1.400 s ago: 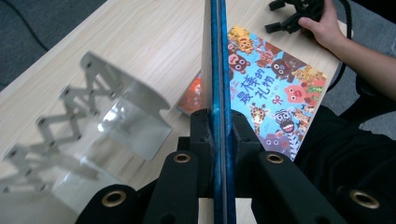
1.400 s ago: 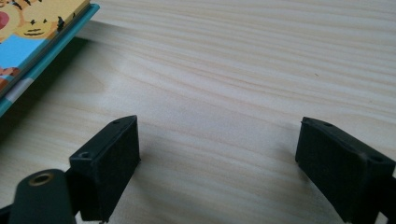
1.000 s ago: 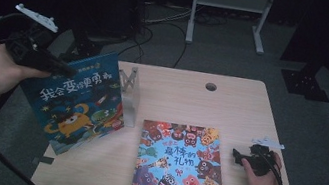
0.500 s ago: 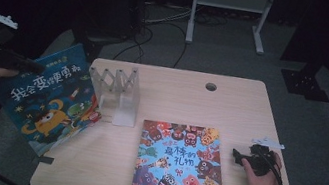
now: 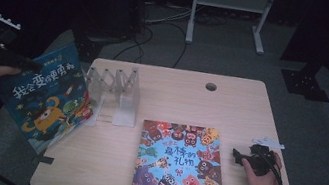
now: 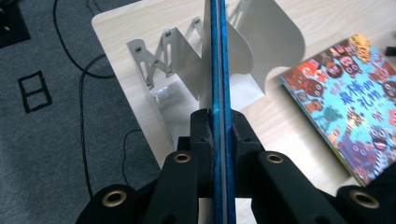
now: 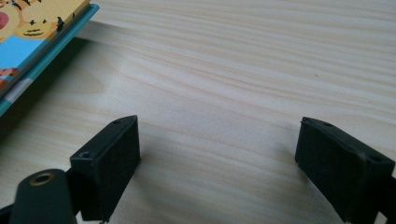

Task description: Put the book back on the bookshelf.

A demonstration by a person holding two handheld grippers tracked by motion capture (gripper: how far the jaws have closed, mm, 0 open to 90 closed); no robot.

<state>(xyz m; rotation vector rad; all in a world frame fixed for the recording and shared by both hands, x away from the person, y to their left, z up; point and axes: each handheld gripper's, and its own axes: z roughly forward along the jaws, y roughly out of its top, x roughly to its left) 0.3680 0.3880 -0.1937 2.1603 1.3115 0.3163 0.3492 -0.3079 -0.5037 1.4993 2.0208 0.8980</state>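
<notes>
Blue book [image 5: 44,100] clamped edge-on in left gripper [image 6: 219,126], held tilted past the table's [image 5: 231,104] left edge, seemingly clear of the rack [image 5: 114,92]; right gripper [image 7: 217,154] open, empty, near right edge

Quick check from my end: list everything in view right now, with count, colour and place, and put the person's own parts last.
blue book: 1, blue cover, held off the table's left edge, clamped by the left gripper.
colourful book: 1, many-coloured cover, flat on the table, front centre.
book rack: 1, clear or whitish, accordion type, on the table's left rear.
table: 1, light wood.
metal stand: 1, white, on the floor behind.
left gripper: 1, black, shut on the blue book.
right gripper: 1, black, open, low over the table right of the colourful book.
</notes>
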